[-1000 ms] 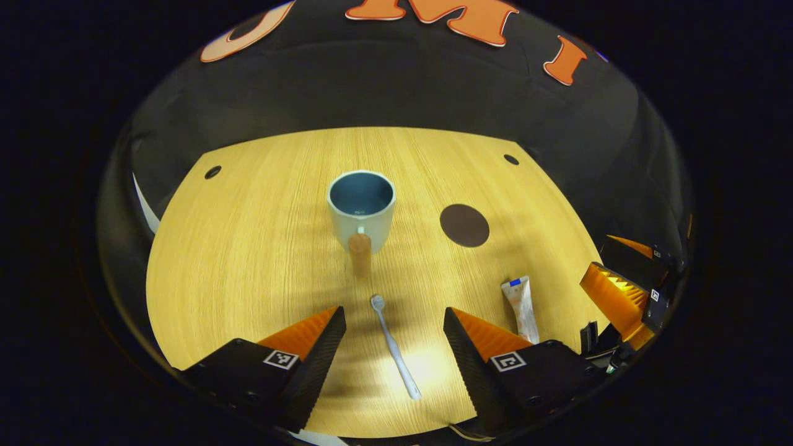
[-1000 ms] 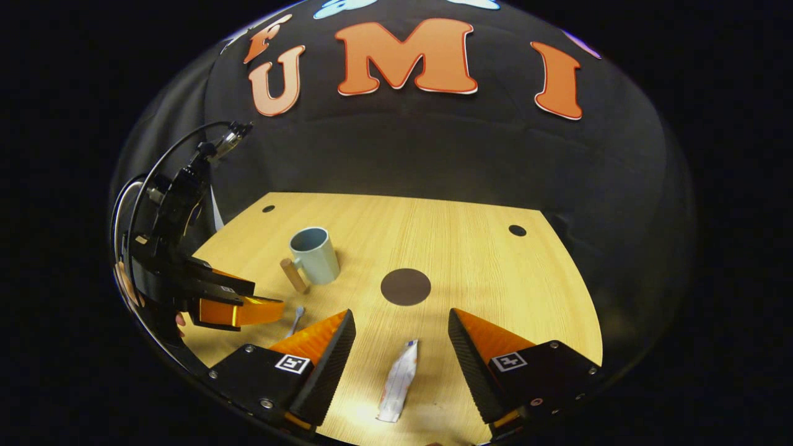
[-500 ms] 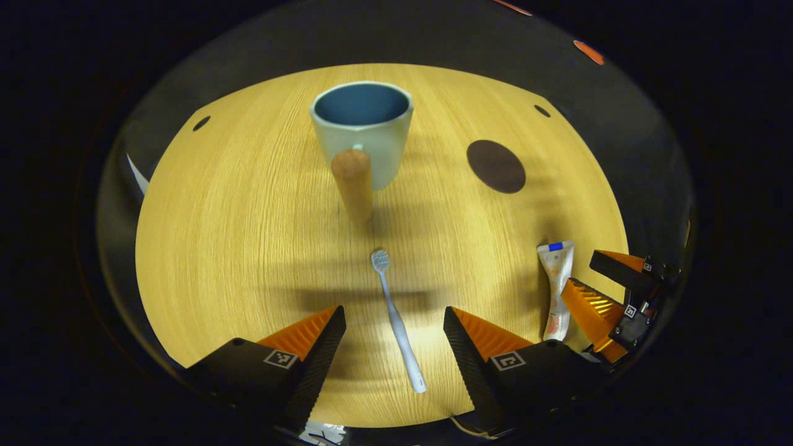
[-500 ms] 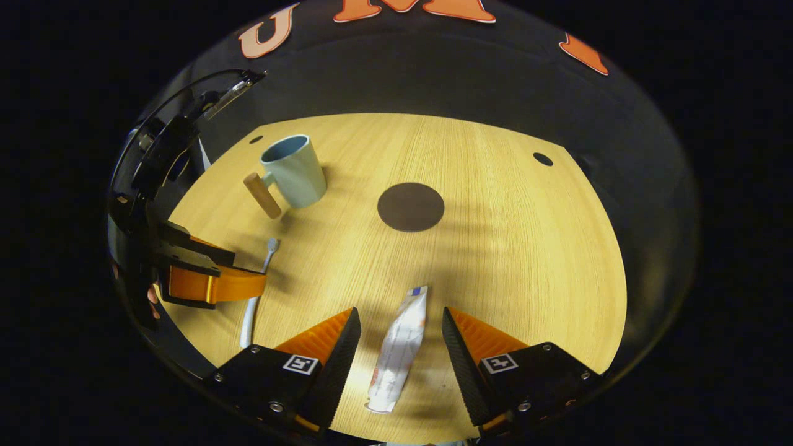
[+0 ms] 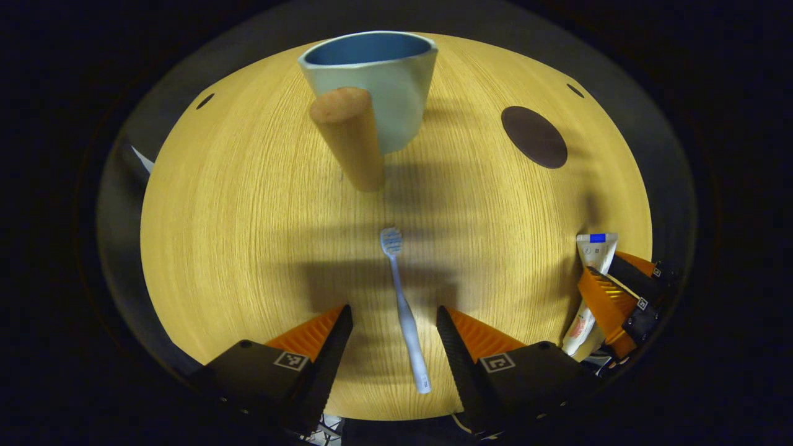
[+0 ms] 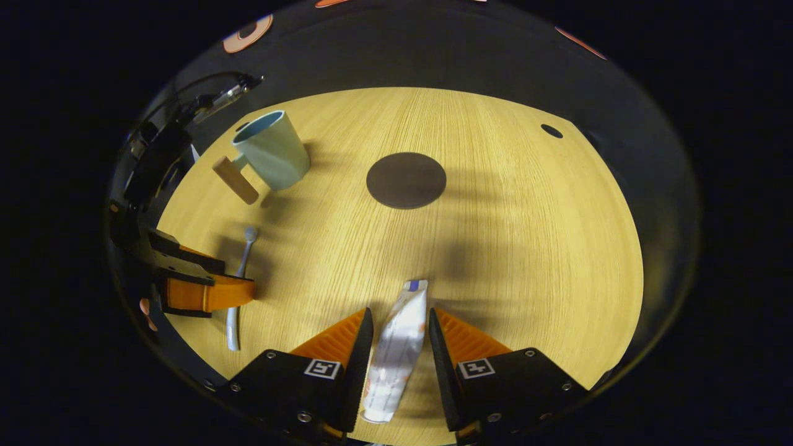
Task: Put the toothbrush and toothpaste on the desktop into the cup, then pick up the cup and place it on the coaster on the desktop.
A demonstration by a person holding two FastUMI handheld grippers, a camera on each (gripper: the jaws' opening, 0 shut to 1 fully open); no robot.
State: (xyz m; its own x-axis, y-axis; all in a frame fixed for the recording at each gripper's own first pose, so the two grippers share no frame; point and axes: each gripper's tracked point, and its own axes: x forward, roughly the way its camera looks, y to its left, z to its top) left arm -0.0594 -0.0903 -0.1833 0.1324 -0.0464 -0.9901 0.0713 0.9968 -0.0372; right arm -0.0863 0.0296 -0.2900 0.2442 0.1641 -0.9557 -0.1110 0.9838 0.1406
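The toothbrush (image 5: pixel 404 307) lies flat on the wooden desktop (image 5: pixel 235 248), between the spread fingers of the left gripper (image 5: pixel 393 322). The toothpaste tube (image 6: pixel 396 347) lies between the right gripper's (image 6: pixel 399 325) narrowed fingers; contact is unclear. The cup (image 5: pixel 378 80) stands farther off, the coaster (image 5: pixel 534 136) to its right.

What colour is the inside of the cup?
Dark blue inside the cup, best seen in the left gripper view.

Left gripper (image 5: pixel 390 316) low over the desktop, fingers spread wide, one on each side of the toothbrush (image 5: pixel 406 316), neither touching it. Right gripper (image 6: pixel 399 322) also low, fingers drawn close along both sides of the toothpaste (image 6: pixel 396 347); contact unclear.
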